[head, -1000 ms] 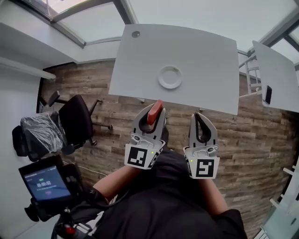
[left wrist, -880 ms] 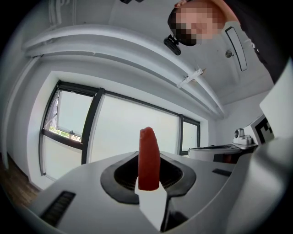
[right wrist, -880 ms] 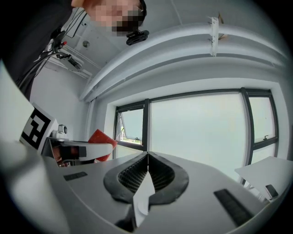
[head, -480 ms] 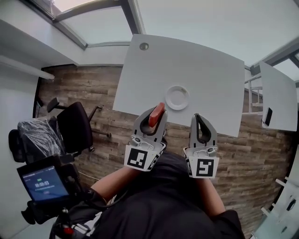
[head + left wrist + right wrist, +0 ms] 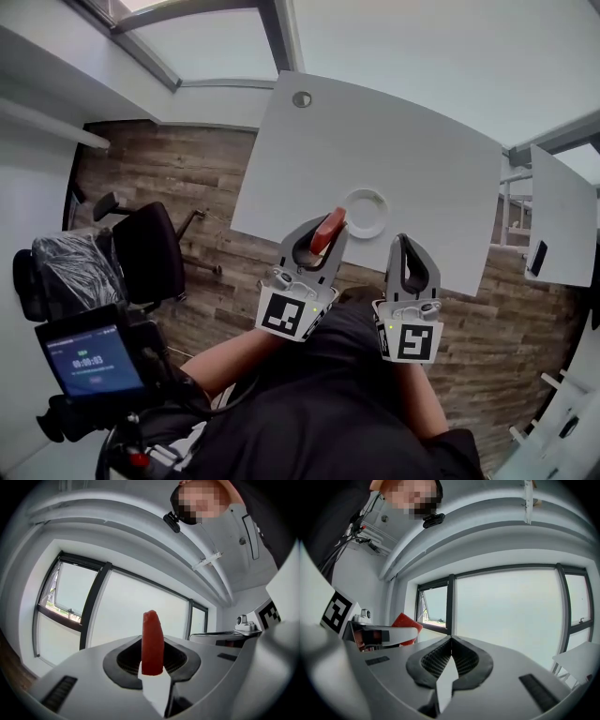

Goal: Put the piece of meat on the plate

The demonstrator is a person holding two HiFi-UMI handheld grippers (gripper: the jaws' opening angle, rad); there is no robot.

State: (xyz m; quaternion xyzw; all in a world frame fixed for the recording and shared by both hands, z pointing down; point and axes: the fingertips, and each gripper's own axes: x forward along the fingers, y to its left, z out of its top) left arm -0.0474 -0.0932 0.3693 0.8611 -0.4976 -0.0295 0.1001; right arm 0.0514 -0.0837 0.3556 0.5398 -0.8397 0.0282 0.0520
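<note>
Both tools have drawn up to the white counter [image 5: 403, 141]: its round white plate [image 5: 366, 212], earlier well ahead, now lies just beyond the left tool [image 5: 325, 242]. That tool pinches the one thin red slab of meat [image 5: 152, 641] by its flat faces near the lower end, still short of the plate. The slab stands without sagging, so it is probably light and fairly stiff. The right tool [image 5: 404, 242] is pressed together, empty. One plate, two tools.

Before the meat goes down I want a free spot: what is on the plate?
Nothing shows on the plate: its visible inside is bare white. The left tool, shut on the piece of meat, overlaps its near-left rim, so that bit is hidden.
</note>
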